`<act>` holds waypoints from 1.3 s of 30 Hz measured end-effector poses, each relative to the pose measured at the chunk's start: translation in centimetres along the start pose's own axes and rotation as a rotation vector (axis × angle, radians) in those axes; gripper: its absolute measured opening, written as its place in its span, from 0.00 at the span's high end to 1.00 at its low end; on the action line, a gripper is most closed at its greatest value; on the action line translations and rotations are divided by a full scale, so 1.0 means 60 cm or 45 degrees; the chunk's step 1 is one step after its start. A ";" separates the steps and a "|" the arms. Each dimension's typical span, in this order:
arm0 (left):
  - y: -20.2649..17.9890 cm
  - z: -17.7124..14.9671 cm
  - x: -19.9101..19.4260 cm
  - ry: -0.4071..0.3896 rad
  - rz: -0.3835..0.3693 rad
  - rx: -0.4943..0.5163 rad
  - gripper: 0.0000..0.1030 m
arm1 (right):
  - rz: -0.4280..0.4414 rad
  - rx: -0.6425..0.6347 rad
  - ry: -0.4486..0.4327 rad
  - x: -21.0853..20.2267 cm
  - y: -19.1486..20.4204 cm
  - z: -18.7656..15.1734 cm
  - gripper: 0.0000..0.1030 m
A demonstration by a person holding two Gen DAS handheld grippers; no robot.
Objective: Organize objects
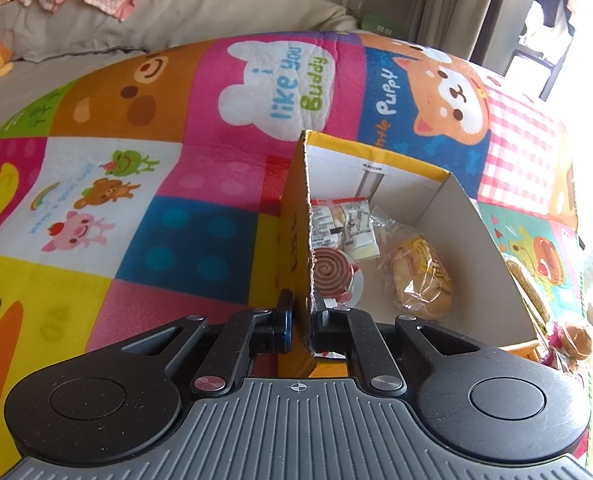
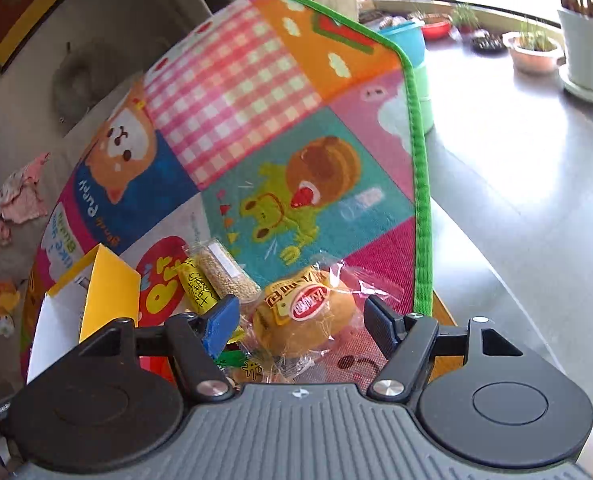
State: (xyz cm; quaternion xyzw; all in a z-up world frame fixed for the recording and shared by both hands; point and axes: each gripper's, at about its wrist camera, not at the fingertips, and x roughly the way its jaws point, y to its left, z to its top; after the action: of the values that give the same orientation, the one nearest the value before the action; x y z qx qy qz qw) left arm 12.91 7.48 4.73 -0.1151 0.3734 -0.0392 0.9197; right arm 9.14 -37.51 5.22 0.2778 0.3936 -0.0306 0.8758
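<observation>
The yellow cardboard box (image 1: pixel 376 216) stands open on the patchwork play mat (image 1: pixel 176 160), white inside, and holds a wrapped bun (image 1: pixel 422 276), two small white sachets (image 1: pixel 344 226) at its 12 o'clock end and a spiral-patterned round snack (image 1: pixel 330 274) against the left wall. The left tongs (image 1: pixel 301 320) are pinched narrow on that left wall at the box's 6 o'clock corner, one pad outside and one inside. In the right wrist view the right tongs (image 2: pixel 298 320) stand wide, unclamped, around a second wrapped bun (image 2: pixel 304 316) with a red and yellow label, which lies on the mat between the fingers without either pad pressing it. At the bun's 10 o'clock lie a clear packet of grain (image 2: pixel 226 270) and a yellow packet (image 2: pixel 198 292), with the box beyond them at 9 o'clock. The mat's green edge (image 2: pixel 420 200) runs past at 2 o'clock, the grey floor (image 2: pixel 536 200) beyond it.
</observation>
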 end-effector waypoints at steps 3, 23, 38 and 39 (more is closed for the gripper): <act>0.000 0.000 0.000 0.002 0.000 -0.002 0.90 | 0.022 0.051 0.044 0.034 -0.004 -0.004 0.33; 0.001 -0.002 0.002 0.007 0.003 -0.005 0.90 | -0.091 -0.197 -0.059 0.044 -0.002 0.015 0.33; 0.001 -0.002 0.003 0.009 0.007 -0.010 0.90 | -0.157 -0.382 0.016 0.113 0.063 0.015 0.44; 0.001 -0.002 0.002 0.008 0.007 -0.011 0.90 | -0.157 -0.385 0.015 0.106 0.061 0.014 0.45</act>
State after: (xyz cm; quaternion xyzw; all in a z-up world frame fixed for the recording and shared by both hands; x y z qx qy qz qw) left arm 12.92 7.50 4.52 -0.1178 0.3768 -0.0354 0.9181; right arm 15.09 -33.79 2.87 0.1184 0.4151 -0.0230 0.9018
